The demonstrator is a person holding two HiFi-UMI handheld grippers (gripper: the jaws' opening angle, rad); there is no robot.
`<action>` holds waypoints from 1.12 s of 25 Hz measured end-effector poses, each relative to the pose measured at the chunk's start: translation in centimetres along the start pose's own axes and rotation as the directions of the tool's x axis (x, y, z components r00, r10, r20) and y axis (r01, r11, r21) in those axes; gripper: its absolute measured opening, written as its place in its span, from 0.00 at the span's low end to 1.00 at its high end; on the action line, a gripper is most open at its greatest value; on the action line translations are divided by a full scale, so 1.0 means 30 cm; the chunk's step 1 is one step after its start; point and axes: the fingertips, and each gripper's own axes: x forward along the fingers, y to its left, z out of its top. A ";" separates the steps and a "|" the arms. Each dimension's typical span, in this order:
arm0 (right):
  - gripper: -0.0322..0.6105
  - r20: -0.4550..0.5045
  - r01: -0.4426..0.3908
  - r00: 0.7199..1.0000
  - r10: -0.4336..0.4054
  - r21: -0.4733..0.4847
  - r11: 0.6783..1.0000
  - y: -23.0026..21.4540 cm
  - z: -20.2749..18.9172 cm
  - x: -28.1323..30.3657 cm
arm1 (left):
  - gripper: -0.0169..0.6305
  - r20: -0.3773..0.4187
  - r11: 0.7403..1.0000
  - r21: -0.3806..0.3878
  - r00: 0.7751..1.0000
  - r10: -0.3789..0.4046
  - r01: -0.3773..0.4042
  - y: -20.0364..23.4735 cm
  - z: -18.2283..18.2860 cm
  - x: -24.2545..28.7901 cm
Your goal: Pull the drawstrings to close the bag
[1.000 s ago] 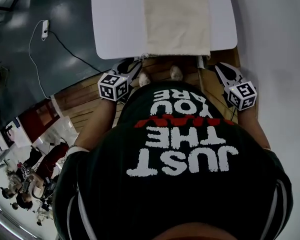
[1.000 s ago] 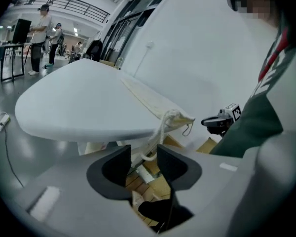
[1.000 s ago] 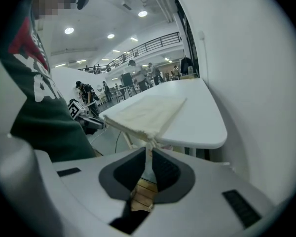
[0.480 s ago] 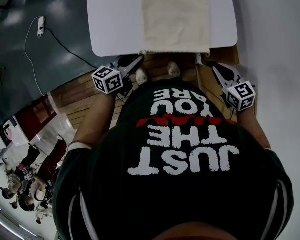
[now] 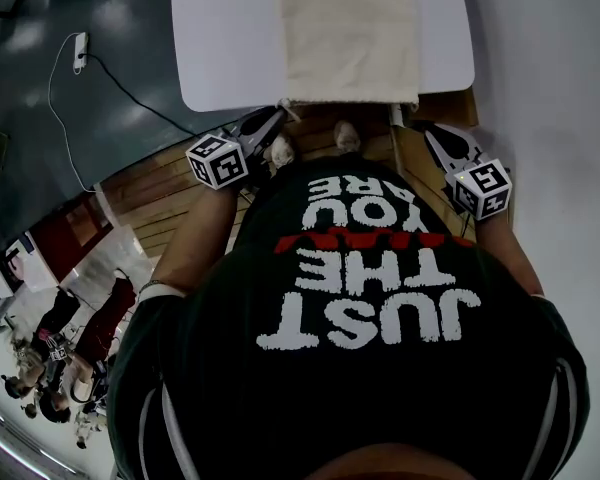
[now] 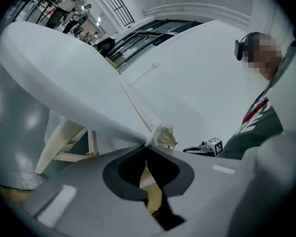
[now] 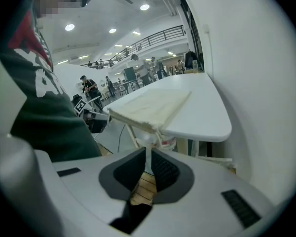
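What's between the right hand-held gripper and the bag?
A white drawstring runs from the right hand-held gripper up to the cloth bag, seen in the right gripper view.

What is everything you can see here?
table: one, white, top of the head view
bag: one, cream, flat on the table
drawstrings: two, cream, left drawstring and right drawstring at the bag's near corners
cable: one, dark, on the grey floor, left
boards: several, brown wood, underfoot
bystanders: several, mixed colours, far lower left
shoes: two, pale, on the boards
shirt: one, dark with white lettering, foreground
left gripper: one, grey, jaws just closed onto the left drawstring
right gripper: one, grey, shut on the right drawstring
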 end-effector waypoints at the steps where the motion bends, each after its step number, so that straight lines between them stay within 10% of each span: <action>1: 0.06 -0.001 0.002 1.000 -0.002 -0.001 1.000 -0.002 -0.001 -0.004 | 0.05 0.002 1.000 -0.004 1.000 0.005 -0.005 -0.003 -0.001 -0.003; 11: 0.07 0.018 0.027 0.999 -0.028 0.062 0.998 -0.034 0.029 0.053 | 0.04 -0.046 0.994 0.036 0.993 0.106 -0.105 -0.017 0.020 -0.063; 14: 0.25 -0.010 0.032 0.999 -0.031 0.044 0.999 -0.045 0.013 0.097 | 0.04 -0.076 0.992 0.064 0.990 0.115 -0.110 -0.038 0.005 -0.046; 20: 0.26 -0.044 0.125 0.991 -0.126 -0.008 0.992 -0.112 -0.010 0.147 | 0.04 -0.122 0.980 0.140 0.980 0.160 -0.143 -0.084 -0.019 -0.036; 28: 0.08 -0.028 0.296 0.950 -0.311 -0.227 0.928 -0.160 0.000 0.031 | 0.04 -0.182 0.882 0.392 0.917 0.354 -0.262 -0.122 0.006 -0.061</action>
